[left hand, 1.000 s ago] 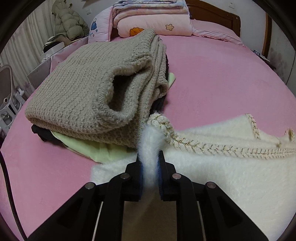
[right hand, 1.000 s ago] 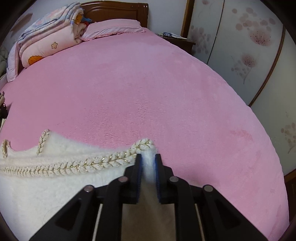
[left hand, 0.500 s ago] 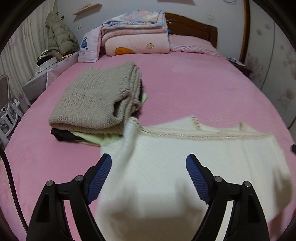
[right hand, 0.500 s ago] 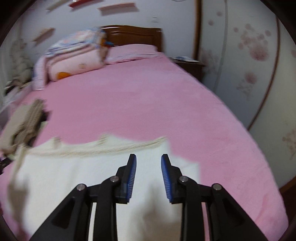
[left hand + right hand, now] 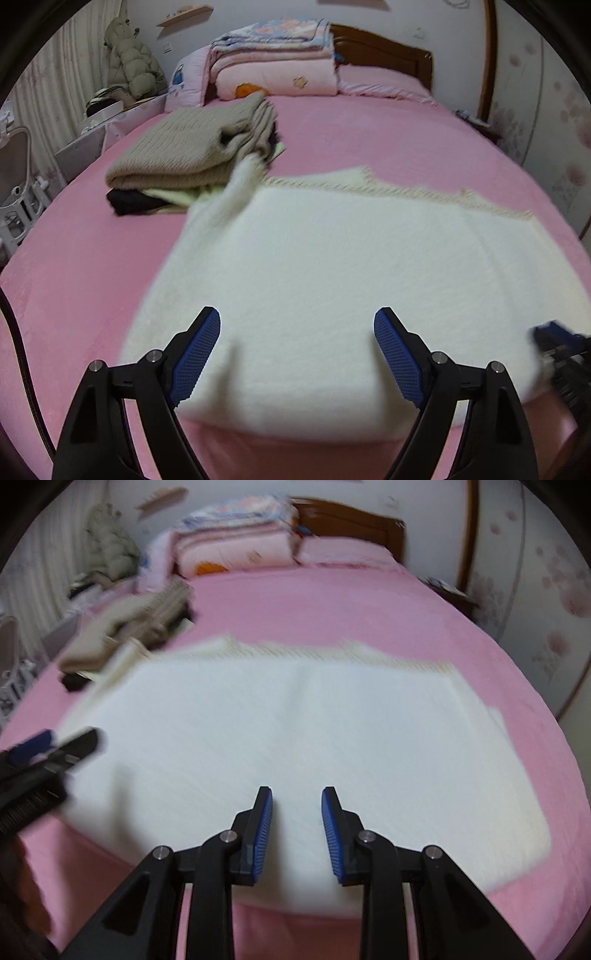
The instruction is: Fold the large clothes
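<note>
Right wrist view motion-smeared, folded pile [image 5: 129, 627] indistinct, left tongs [image 5: 48, 746] cut off.

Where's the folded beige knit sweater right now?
In the left wrist view the beige knit sweater sits upper left on the pink bed, topping a small clothes pile, just left of the white fluffy garment.
</note>
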Tool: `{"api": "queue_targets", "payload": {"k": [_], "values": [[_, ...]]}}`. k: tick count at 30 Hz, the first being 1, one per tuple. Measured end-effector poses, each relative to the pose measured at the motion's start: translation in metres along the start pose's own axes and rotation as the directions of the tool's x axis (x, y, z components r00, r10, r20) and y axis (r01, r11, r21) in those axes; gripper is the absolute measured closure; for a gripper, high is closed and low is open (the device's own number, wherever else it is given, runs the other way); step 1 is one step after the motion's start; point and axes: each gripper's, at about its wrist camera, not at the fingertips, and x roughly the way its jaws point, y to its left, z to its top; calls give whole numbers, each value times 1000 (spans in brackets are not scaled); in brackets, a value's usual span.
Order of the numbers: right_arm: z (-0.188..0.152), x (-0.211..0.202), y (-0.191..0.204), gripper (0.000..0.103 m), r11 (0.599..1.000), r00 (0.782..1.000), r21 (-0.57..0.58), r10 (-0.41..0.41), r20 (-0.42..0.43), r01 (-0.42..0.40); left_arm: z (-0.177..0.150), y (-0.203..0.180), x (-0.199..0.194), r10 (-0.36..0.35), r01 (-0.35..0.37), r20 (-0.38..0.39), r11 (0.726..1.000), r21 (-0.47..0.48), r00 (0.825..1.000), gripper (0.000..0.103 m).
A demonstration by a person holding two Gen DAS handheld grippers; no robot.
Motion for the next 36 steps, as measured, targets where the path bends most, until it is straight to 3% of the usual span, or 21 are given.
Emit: {"api": "queue_targets", "payload": {"k": [3, 6, 9, 11, 14, 18, 23, 29, 36], "values": [[-9, 3, -44, 76, 994, 995, 53, -98, -4, 98, -3, 26, 20, 55, -57, -66, 998, -33, 996, 18], [-14, 1, -94, 78, 978, 987, 129, -163, -18, 164, -7, 58, 24, 3, -10, -64, 994, -110, 998, 18], [-20, -7, -127, 81, 966, 983, 187, -180, -18, 181, -10, 75, 26, 102, -111, -80, 986, -121, 992, 18], [-24, -11, -137, 86, 963, 984, 203, -177, -17, 177, -13, 91, 28, 61, -79, -101, 980, -182, 993, 17], [-26, -7, -129, 86, 962, 978, 178, -205, -22, 206, -19, 113, 32, -25, -13, -126, 956, -292, 992, 14], [-26, -3, -121, 83, 953, 967, 162, -252, -39, 255, -19, 119, 31, -54, 6, -140, 947, -323, 989, 14], [-19, -14, -125, 83, 953, 981, 231, -188, -50, 194, -11, 115, 20, -19, -20, -139, 960, -279, 990, 14], [-13, -35, -114, 83, 959, 991, 252, -127, -32, 131, -1, 115, -10, -60, 25, -110, 955, -295, 992, 14], [3, -78, -83, 83, 968, 999, 251, -26, 45, 14, 14, 95, -55, -96, 76, -73, 968, -238, 993, 14]]}}
